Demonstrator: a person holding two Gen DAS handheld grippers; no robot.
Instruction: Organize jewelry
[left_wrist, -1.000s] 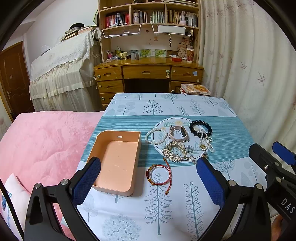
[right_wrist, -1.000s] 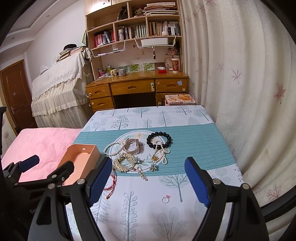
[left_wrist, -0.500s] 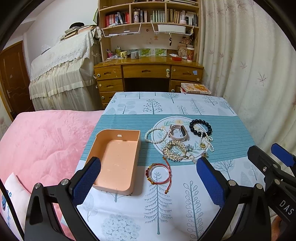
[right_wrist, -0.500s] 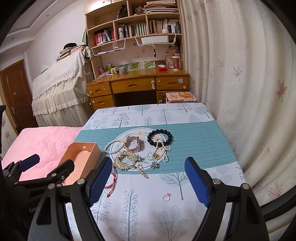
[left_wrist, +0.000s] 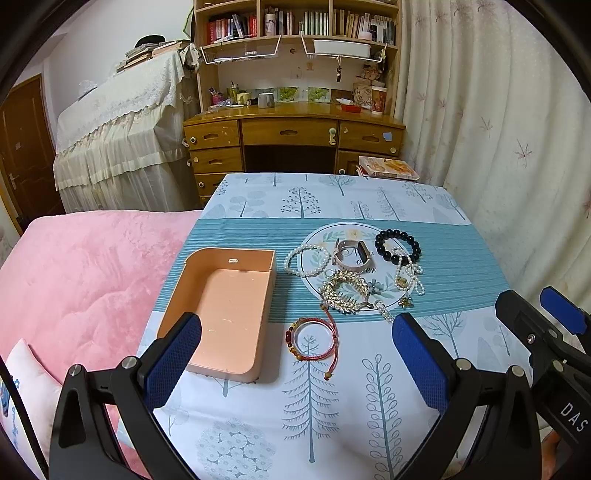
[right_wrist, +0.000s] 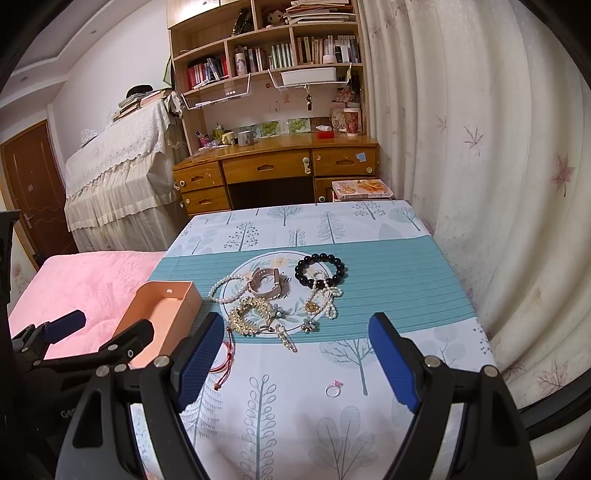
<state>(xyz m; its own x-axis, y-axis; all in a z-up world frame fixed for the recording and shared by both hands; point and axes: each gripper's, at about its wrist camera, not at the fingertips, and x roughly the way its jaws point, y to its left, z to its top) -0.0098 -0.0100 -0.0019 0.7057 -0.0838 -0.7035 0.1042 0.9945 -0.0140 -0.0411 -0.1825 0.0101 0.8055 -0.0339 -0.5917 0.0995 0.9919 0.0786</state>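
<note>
Left wrist view: the left gripper (left_wrist: 295, 365) hangs above the surface (left_wrist: 332, 424), jaws spread wide, empty. The peach tray (left_wrist: 221, 306) lies at left, nothing in it, beside the pink bed (left_wrist: 81, 273). A red cord bracelet (left_wrist: 313, 338) lies just right of the tray; pearl bracelet (left_wrist: 306, 260), watch (left_wrist: 352, 253), black bead bracelet (left_wrist: 397, 245) and gold piece (left_wrist: 345, 291) cluster beyond.

Right wrist view: the right gripper (right_wrist: 297, 360) is likewise wide apart, holding nothing. A small ring (right_wrist: 333, 389) lies alone between its fingers. The left gripper partly screens the tray.
</note>
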